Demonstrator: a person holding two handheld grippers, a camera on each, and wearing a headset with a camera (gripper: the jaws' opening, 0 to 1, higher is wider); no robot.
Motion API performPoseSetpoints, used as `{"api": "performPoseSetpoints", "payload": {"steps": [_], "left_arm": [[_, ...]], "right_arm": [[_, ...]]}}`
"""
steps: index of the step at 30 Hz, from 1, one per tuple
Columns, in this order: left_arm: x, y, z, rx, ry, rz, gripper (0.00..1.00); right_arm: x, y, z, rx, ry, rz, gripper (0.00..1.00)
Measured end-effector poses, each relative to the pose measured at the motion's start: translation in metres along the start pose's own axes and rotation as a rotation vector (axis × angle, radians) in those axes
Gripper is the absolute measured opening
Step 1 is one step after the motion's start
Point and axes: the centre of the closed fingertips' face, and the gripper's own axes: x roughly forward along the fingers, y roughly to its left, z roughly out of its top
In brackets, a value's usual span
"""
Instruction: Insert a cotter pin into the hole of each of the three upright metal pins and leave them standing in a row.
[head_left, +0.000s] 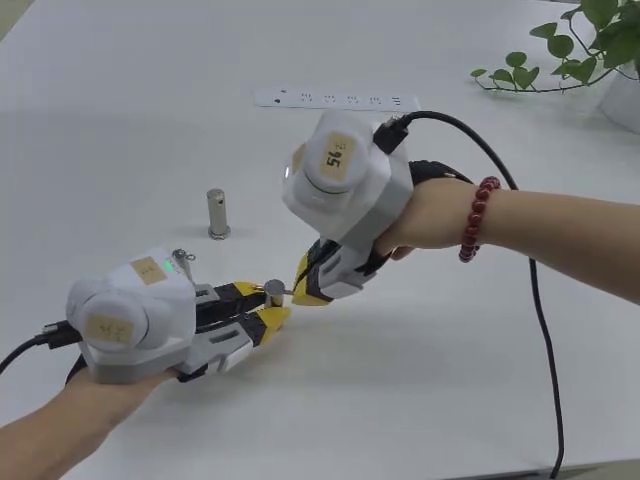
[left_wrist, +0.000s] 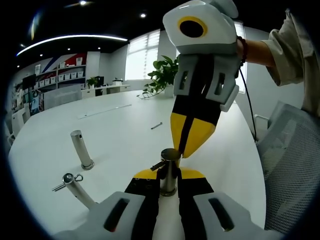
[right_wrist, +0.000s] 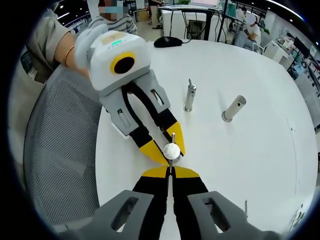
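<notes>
Within left gripper (head_left: 262, 303) jaws, upright metal pin (left_wrist: 169, 170).

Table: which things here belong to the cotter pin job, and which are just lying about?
Job: held pin, cotter pin, finished pin, bare pin, spare cotter pin.
Lying about: power strip, plant.

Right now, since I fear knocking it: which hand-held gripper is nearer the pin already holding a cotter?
Left. The left hand-held gripper lies just beside the cottered pin; the right hand-held gripper is farther, across the held pin.
</notes>
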Motion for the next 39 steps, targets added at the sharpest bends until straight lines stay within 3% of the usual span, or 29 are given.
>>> {"api": "performPoseSetpoints", "payload": {"steps": [17, 39], "left_arm": [[0.0007, 0.0032, 0.0018, -0.012, -0.010, 0.027, 0.11], [0.0005, 0.0034, 0.0009, -0.004, -0.010, 0.051, 0.12]], "right_arm": [[-0.0021, -0.0008, 0.0071, -0.027, -0.033, -0.004, 0.03], [-0.0034, -0.0008, 0.0059, 0.025, -0.095, -0.015, 0.10]]}}
